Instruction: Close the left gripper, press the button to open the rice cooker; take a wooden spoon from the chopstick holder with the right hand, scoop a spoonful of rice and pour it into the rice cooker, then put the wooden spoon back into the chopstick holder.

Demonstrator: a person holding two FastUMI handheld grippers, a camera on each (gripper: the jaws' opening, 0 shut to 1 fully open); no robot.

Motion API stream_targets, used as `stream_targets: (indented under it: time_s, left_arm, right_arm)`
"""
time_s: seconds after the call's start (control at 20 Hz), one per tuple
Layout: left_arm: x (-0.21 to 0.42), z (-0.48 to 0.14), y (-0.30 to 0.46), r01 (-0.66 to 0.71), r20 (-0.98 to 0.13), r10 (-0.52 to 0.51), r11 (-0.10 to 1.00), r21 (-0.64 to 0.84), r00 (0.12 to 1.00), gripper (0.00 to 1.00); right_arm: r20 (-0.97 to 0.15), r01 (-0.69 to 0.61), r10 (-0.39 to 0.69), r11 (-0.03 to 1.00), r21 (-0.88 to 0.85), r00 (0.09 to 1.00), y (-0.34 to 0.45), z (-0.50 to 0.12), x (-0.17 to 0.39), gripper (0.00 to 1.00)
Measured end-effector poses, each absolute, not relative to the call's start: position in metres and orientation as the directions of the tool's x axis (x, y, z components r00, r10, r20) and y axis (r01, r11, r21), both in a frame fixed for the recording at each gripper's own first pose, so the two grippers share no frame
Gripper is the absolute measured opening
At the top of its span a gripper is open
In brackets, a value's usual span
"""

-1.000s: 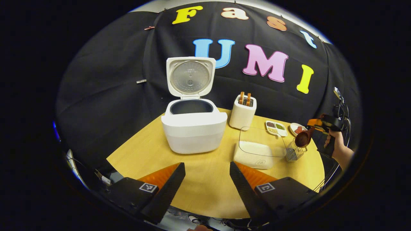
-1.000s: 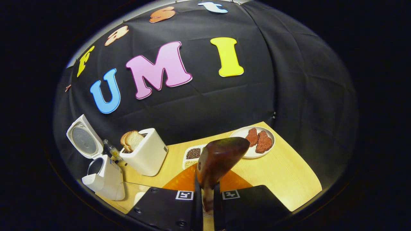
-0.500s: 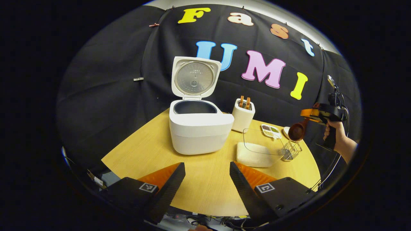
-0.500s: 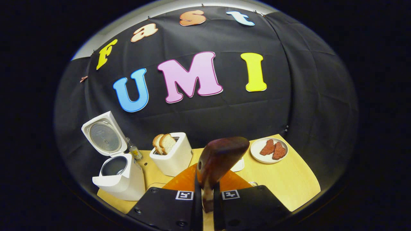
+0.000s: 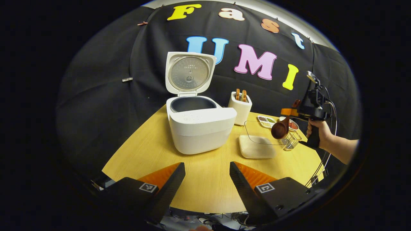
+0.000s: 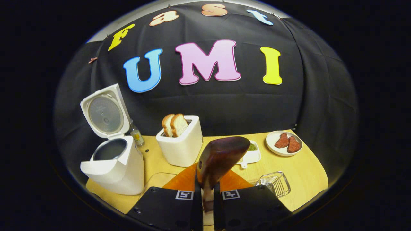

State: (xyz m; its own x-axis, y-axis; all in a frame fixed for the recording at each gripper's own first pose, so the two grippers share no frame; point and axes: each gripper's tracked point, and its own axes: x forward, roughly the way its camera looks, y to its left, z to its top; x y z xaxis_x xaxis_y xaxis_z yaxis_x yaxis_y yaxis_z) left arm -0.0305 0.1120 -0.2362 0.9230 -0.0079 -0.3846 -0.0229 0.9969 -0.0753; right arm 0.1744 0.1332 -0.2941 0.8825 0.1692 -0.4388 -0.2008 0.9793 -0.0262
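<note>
The white rice cooker (image 5: 200,128) stands open on the table with its lid (image 5: 189,72) upright and its dark pot bare. Low in the left gripper view, my left gripper (image 5: 207,165) is open and holds nothing, in front of the cooker. To the right, a hand carries my right gripper (image 5: 290,112), shut on the handle of a dark wooden spoon (image 5: 280,129). The spoon's bowl hangs above the right end of the clear rice box (image 5: 257,146), beside the wire chopstick holder (image 5: 290,141). In the right gripper view, the spoon (image 6: 221,157) rises from my right gripper (image 6: 207,192).
A white toaster (image 6: 181,144) with two bread slices stands behind the rice box. Farther right lie a divided dish of grains (image 6: 252,154) and a plate with meat pieces (image 6: 284,142). A small bottle (image 6: 136,134) sits behind the cooker (image 6: 112,166). The wire holder (image 6: 273,183) is near the table's right edge.
My right gripper has carried the spoon left and forward, from over the wire holder to above the rice box. The left gripper stays open, its view drifting a little.
</note>
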Motion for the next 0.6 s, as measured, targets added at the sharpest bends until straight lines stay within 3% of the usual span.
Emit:
stream_targets:
  time_s: [0.25,0.35,0.6]
  left_arm:
    - [-0.021,-0.256,0.103,0.001,-0.410,-0.036,0.996,-0.087,0.911,0.96]
    - [-0.021,-0.261,0.100,0.006,-0.419,-0.052,0.994,-0.111,0.907,0.96]
    - [-0.023,-0.270,0.109,-0.025,-0.431,-0.041,0.989,-0.146,0.901,0.96]
  right_arm:
    - [-0.487,-0.171,0.115,0.982,-0.073,0.866,0.132,-0.346,0.175,0.13]
    - [-0.464,-0.152,0.097,0.985,-0.082,0.880,0.135,-0.346,0.178,0.18]
    - [-0.525,-0.158,0.136,0.987,0.002,0.841,0.170,-0.363,0.151,0.17]
